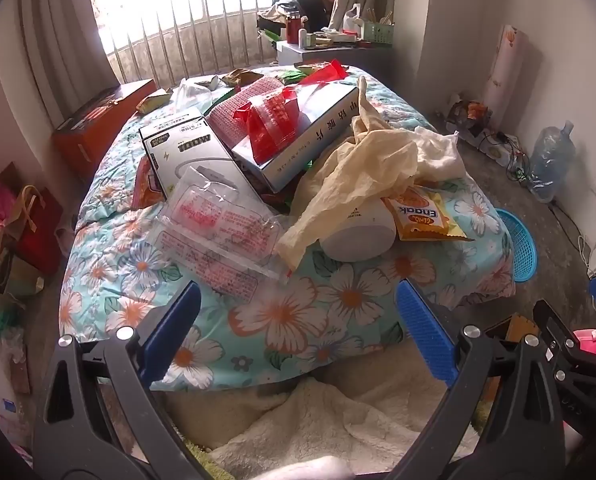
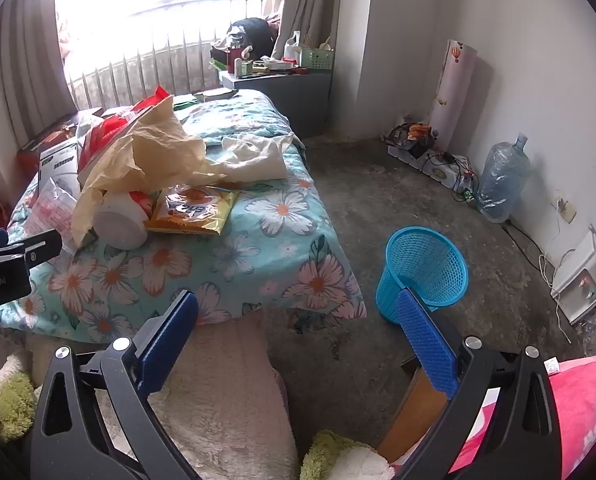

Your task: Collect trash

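I'm looking into a lived-in bedroom at home. A turquoise quilt printed with white and orange flowers (image 1: 298, 320) covers a low bed. Grey curtains (image 2: 22, 52) frame a bright window behind a metal railing (image 1: 202, 36). A cluttered grey bedside cabinet (image 2: 286, 96) stands in the corner, and a large clear plastic water jug (image 2: 501, 176) sits on the bare concrete floor (image 2: 377, 184).

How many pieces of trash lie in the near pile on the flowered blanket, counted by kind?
Boxes: 2 (white charger box, long white box)
Clear plastic packs: 1
Snack bags: 1, orange
Cream plastic bags: 1
White cups: 1
Total: 6

Small wrappers farther back on the flowered blanket are too unclear to count.
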